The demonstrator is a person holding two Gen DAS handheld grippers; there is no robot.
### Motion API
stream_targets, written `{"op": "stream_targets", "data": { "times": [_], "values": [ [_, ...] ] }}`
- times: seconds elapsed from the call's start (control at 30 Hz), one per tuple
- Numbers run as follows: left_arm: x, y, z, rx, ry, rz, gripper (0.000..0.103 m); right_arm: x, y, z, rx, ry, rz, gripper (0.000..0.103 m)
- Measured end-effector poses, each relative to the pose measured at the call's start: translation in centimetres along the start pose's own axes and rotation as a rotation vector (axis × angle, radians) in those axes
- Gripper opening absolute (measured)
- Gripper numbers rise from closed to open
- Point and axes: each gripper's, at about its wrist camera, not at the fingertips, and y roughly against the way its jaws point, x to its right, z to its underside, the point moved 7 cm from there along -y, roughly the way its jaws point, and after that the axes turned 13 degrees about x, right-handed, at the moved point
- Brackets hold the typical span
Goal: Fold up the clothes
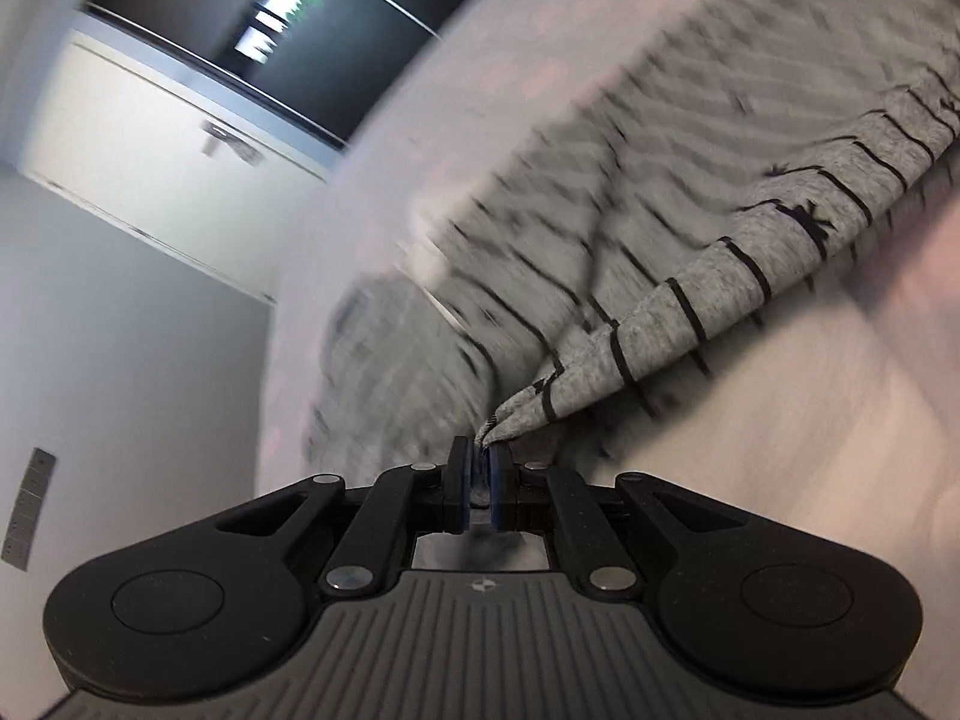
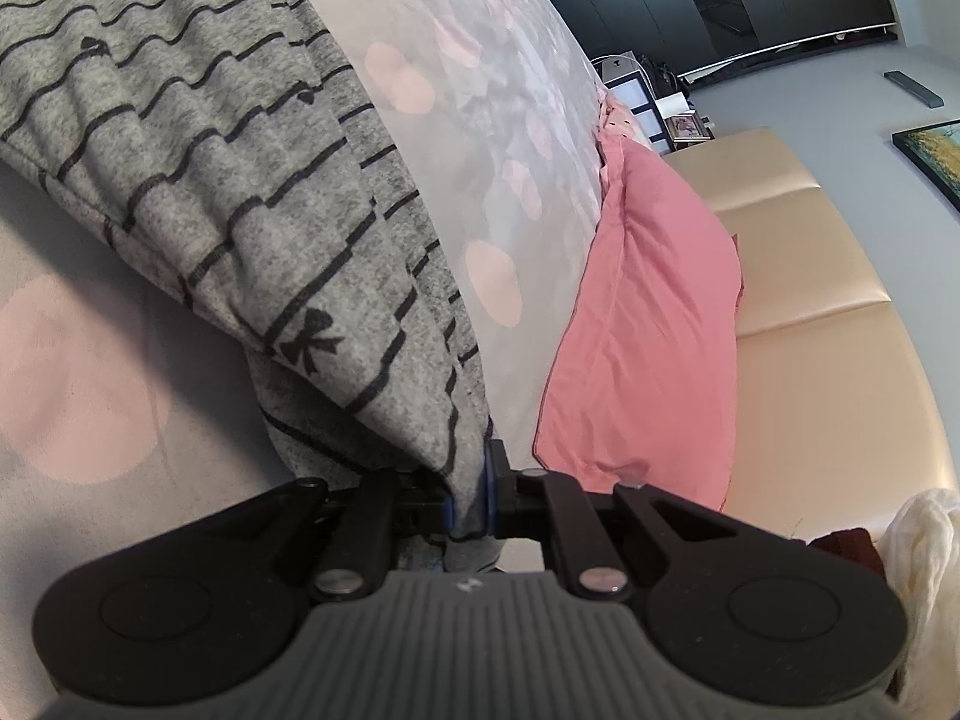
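Both grippers, left (image 1: 478, 456) and right (image 2: 471, 468), pinch the striped garment (image 2: 252, 192) beside a pink pillow (image 2: 648, 324).

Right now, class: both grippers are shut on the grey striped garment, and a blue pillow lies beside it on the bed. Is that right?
Not quite: the pillow is pink, as the right wrist view shows. Both the left gripper and right gripper are shut on the grey striped garment.

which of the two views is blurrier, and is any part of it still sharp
Left wrist view: heavy motion streaks across the grey striped garment, the bed sheet and the room behind; the left gripper, shut on a garment corner, is sharp. Right wrist view: mostly crisp, with stripes and bow print readable, the right gripper clamping the cloth, the pink pillow clear; fisheye bending at the edges.
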Motion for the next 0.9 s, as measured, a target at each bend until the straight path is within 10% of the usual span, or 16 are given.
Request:
{"op": "stream_targets", "data": {
  "times": [0.2, 0.37, 0.9],
  "values": [
    [1.6, 0.1, 0.9, -0.001, -0.072, 0.036, 0.005, -0.3, 0.0, 0.3, -0.001, 0.009, -0.017, 0.011],
    [2.5, 1.8, 0.5, 0.072, -0.193, 0.008, 0.044, -0.4, 0.1, 0.4, -0.001, 0.008, -0.026, 0.011],
    [7.8, -1.1, -0.5, 0.097, -0.509, -0.034, 0.043, -0.5, -0.1, 0.2, -0.003, -0.005, -0.034, 0.011]
  ]
}}
